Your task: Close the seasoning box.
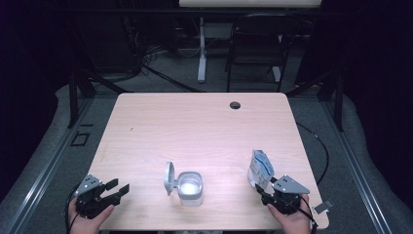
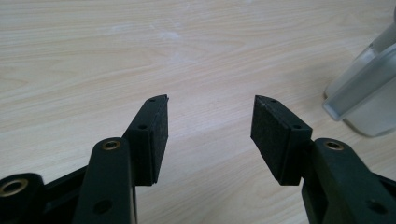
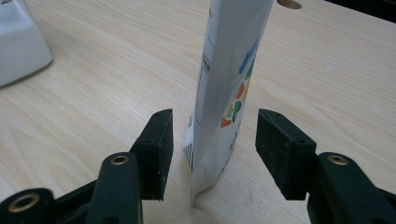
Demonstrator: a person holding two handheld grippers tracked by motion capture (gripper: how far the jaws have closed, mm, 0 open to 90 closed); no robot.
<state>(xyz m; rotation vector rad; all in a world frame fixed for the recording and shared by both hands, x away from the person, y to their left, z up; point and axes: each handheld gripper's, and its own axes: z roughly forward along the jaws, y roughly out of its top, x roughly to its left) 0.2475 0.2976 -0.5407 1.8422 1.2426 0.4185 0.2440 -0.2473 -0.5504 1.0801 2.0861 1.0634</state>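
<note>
Both tongs apart: our right tongs straddle upright pouch without touching; our left tongs over bare worktop.

Table: we found it before us, with a chair behind its far edge.
Container: it stood on the table near the front edge, about midway between our hands, its lid raised at its left.
Pouch: it stood upright on the table, well right of the container.
Left gripper: it was at the front left corner, left of the container and apart from it.
Right gripper: it sat just before the pouch, whose lower edge stood between the jaws untouched.
</note>
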